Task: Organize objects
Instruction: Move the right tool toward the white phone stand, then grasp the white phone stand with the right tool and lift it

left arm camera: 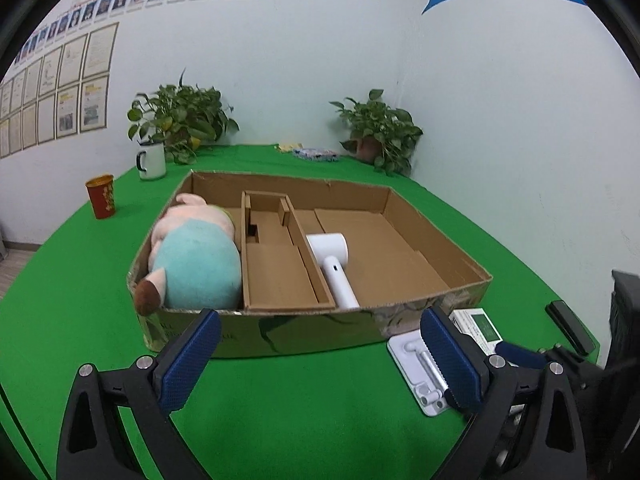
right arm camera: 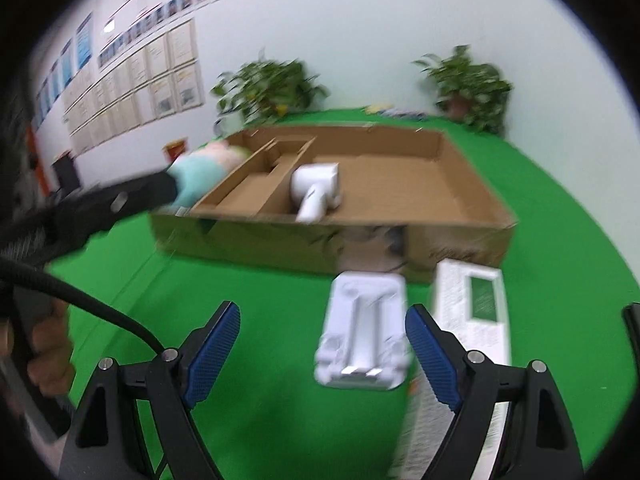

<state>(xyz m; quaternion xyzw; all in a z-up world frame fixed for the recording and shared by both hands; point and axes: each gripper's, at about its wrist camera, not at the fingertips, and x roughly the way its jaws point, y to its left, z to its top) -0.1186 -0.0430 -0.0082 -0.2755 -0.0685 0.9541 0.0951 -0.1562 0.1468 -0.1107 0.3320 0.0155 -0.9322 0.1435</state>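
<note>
Cardboard box (left arm camera: 436,220) right compartment mostly bare; right gripper (right arm camera: 322,354) wide, empty

Both wrist views looked forward and slightly down across the green table (left arm camera: 280,400) at the box (left arm camera: 320,332), from close to its near wall; the right view sat further right, blurred; both shared box, white tray (right arm camera: 362,344), plants

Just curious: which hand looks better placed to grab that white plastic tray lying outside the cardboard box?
Probably the right gripper: open, with the white tray directly before it. The left gripper sees it off to one side.
</note>
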